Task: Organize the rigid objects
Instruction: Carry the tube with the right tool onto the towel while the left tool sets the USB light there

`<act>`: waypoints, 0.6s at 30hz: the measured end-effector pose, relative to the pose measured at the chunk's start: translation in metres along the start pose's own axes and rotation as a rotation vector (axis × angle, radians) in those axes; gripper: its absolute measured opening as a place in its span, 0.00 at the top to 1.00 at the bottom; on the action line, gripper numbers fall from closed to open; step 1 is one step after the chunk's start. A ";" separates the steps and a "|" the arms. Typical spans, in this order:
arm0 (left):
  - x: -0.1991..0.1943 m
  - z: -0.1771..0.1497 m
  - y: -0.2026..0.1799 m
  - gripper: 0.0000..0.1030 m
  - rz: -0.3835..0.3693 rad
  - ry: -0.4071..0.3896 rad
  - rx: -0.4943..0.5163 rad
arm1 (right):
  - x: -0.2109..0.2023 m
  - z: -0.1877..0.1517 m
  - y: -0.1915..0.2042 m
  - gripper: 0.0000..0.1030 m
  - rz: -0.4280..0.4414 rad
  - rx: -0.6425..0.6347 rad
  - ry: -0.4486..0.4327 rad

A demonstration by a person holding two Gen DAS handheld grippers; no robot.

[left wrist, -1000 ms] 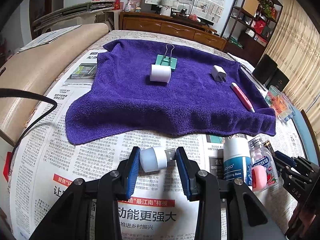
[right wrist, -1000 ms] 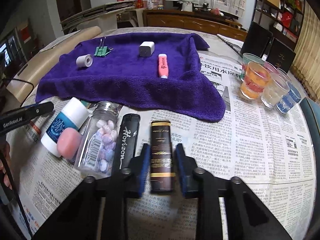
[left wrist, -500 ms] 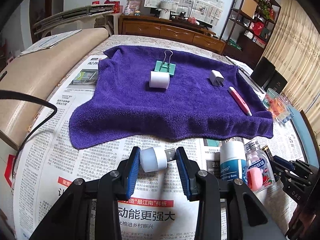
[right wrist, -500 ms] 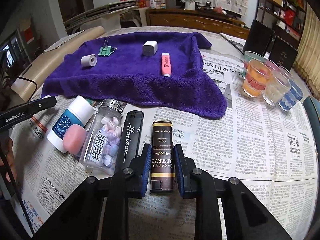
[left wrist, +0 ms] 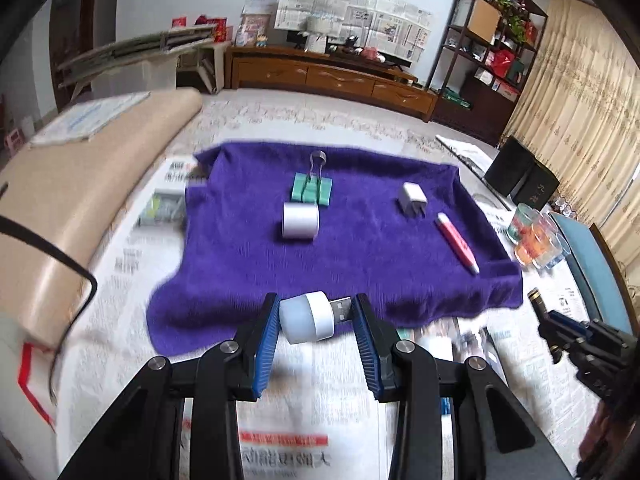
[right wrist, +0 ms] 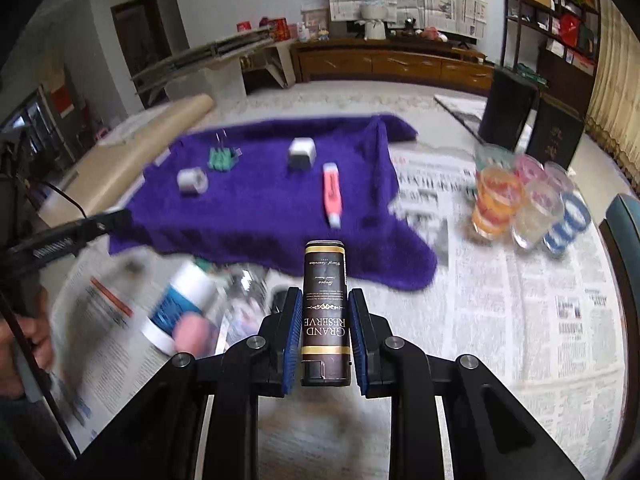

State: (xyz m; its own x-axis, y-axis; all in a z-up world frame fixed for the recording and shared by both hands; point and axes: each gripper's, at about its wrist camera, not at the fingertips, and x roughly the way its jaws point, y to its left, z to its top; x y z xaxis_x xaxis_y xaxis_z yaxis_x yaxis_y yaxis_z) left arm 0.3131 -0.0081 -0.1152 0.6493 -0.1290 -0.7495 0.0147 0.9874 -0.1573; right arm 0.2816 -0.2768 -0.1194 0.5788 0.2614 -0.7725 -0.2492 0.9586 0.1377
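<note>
- Your left gripper [left wrist: 314, 318] has its jaws pressed on the little white USB lamp [left wrist: 310, 316], end to end: one jaw on the round top, one on the tip of the metal plug. That hold is small, so the lamp can spin or pop out if you swing fast.
- Your right gripper [right wrist: 325, 332] has its jaws tight on the low end of the dark lighter [right wrist: 325, 308]. Most of it sticks out in front, so it can tip or bump the pink marker [right wrist: 333, 194].
- Both things hang above the near edge of the purple towel [left wrist: 360, 248] on the desk.
- Half a second ago both sat low over the newspaper [right wrist: 520, 312]. Now you have lifted them and moved them forward.
- The bottles [right wrist: 176, 312] look blurry, because you are moving quickly.
</note>
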 end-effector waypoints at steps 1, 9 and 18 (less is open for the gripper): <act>0.002 0.005 0.000 0.66 -0.007 0.000 0.004 | -0.001 0.006 0.000 0.77 0.007 0.001 -0.006; 0.026 0.049 0.004 0.66 -0.031 -0.020 0.030 | 0.027 0.064 0.017 0.78 0.057 -0.029 -0.028; 0.072 0.057 -0.013 0.66 -0.101 0.066 0.104 | 0.095 0.091 0.039 0.78 0.078 -0.121 0.065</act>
State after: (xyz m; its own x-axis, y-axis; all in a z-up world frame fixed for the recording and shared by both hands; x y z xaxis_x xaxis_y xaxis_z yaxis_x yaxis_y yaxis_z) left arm 0.4030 -0.0254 -0.1310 0.5889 -0.2304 -0.7747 0.1582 0.9728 -0.1690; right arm 0.3974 -0.2045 -0.1310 0.5035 0.3229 -0.8014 -0.3855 0.9141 0.1261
